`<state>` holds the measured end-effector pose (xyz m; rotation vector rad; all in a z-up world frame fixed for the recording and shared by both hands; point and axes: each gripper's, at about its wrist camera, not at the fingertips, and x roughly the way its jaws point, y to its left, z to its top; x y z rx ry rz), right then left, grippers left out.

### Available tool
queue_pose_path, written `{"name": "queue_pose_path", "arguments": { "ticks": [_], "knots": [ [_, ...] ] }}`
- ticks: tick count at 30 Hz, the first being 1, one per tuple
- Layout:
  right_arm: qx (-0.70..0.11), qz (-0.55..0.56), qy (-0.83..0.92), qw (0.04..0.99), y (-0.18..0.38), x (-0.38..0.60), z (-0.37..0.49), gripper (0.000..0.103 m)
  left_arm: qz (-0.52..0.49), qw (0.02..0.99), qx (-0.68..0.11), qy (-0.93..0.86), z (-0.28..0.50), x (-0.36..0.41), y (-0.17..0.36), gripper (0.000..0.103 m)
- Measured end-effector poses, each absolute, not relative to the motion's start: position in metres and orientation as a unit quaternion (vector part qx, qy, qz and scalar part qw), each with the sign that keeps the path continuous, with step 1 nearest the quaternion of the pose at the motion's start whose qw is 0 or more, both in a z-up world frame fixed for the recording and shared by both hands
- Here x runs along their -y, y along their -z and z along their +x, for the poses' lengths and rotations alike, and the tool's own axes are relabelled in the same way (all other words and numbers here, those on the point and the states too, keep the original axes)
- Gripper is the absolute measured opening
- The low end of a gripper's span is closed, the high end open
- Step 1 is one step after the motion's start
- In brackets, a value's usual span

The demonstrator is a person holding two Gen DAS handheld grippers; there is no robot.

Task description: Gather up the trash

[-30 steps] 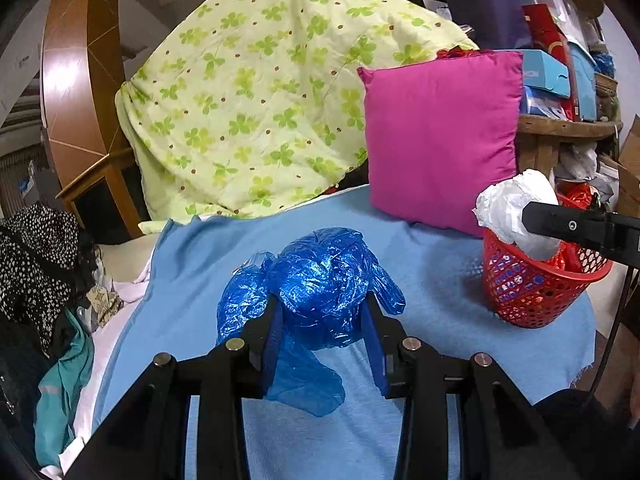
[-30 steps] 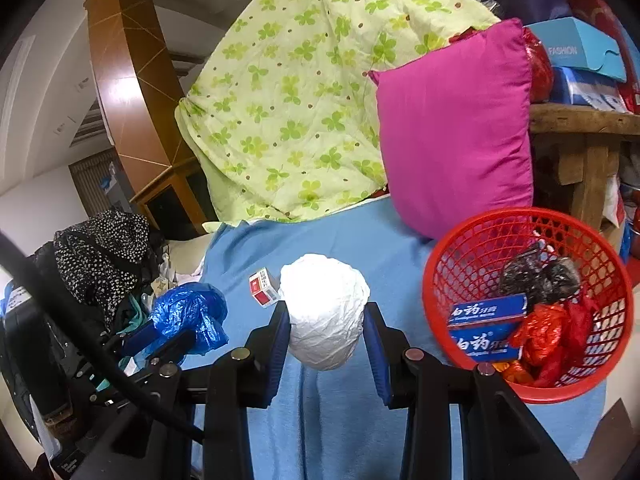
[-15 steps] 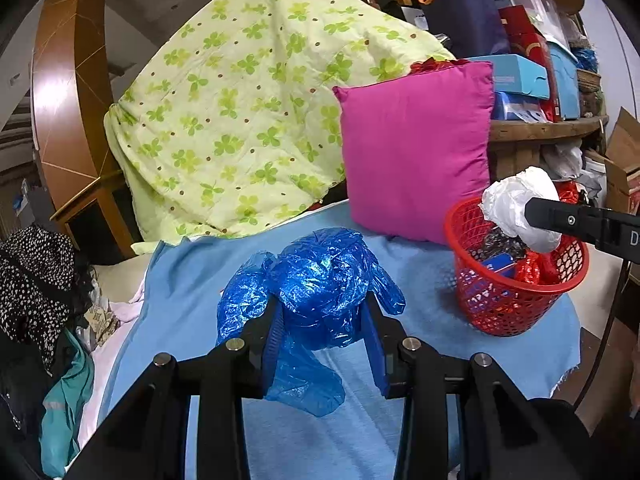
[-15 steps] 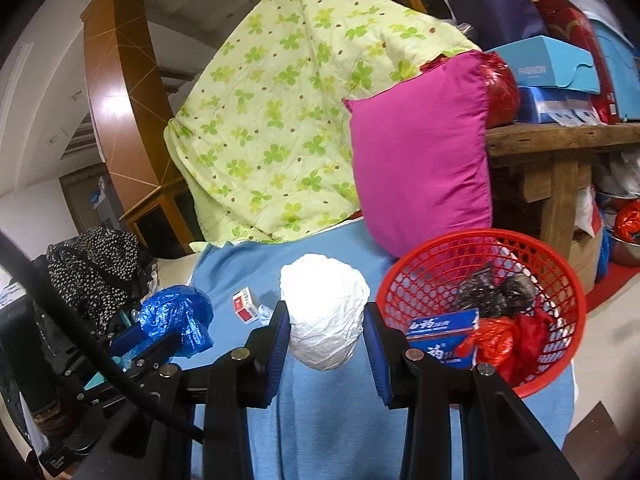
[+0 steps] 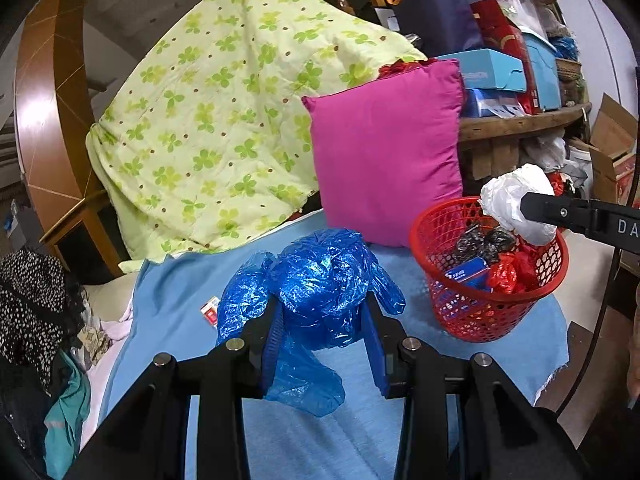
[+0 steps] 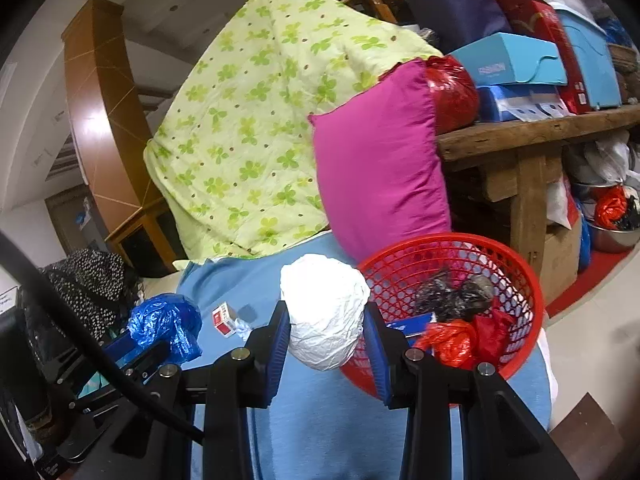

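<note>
Left gripper (image 5: 322, 330) is clamped on a crumpled blue plastic bag (image 5: 316, 288), pads pressed into both sides, a loose tail of film hanging below the jaws. It is carried above the blue cloth (image 5: 400, 436), short of the red mesh basket (image 5: 480, 320).

Right gripper (image 6: 326, 340) grips a balled white plastic bag (image 6: 324, 312). In the left wrist view that white ball sits over the basket's far rim; a second ago it was level with the rim on the near side.

Change over the last second: the basket has drifted from the right edge toward the centre in both views and shows more of its inside. In the right wrist view its near rim now lies under the right finger, where earlier it stood clear to the side. Both grips look unchanged.

In the basket: blue carton, red plastic, dark crumpled wrapper.

A small red-and-white box (image 6: 224, 319) lies on the cloth, well left of the basket. A magenta cushion (image 5: 384, 152) stands just behind the basket, with a green clover-print quilt (image 5: 224, 128) beyond it.
</note>
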<state>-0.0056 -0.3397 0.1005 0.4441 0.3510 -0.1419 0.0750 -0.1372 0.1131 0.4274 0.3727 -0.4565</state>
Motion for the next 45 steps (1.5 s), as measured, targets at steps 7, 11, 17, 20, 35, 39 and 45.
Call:
{"name": "queue_pose_path", "arguments": {
  "ticks": [7, 11, 17, 20, 35, 39, 45],
  "knots": [
    [-0.164, 0.231, 0.086, 0.955, -0.099, 0.358, -0.014, 0.039, 0.219, 0.931, -0.174, 0.235, 0.071, 0.155, -0.118, 0.040],
    [-0.161, 0.236, 0.094, 0.954, -0.098, 0.367, -0.019, 0.039, 0.223, 0.929, -0.170, 0.243, 0.069, 0.165, -0.120, 0.040],
    [-0.155, 0.246, 0.108, 0.951, -0.096, 0.381, -0.026, 0.039, 0.226, 0.925, -0.165, 0.256, 0.067, 0.182, -0.122, 0.040],
    [-0.155, 0.248, 0.116, 0.949, -0.095, 0.387, -0.029, 0.039, 0.212, 0.919, -0.176, 0.282, 0.070, 0.193, -0.124, 0.040],
    [-0.168, 0.318, 0.142, 0.922, -0.070, 0.446, -0.014, 0.041, 0.146, 0.859, -0.249, 0.422, 0.102, 0.256, -0.109, 0.041],
    [-0.189, 0.353, 0.139, 0.906, -0.051, 0.456, -0.002, 0.056, 0.146, 0.845, -0.272, 0.437, 0.111, 0.271, -0.091, 0.051],
    [-0.189, 0.363, 0.142, 0.901, -0.040, 0.460, -0.001, 0.057, 0.141, 0.846, -0.286, 0.427, 0.120, 0.257, -0.074, 0.057]
  ]
}}
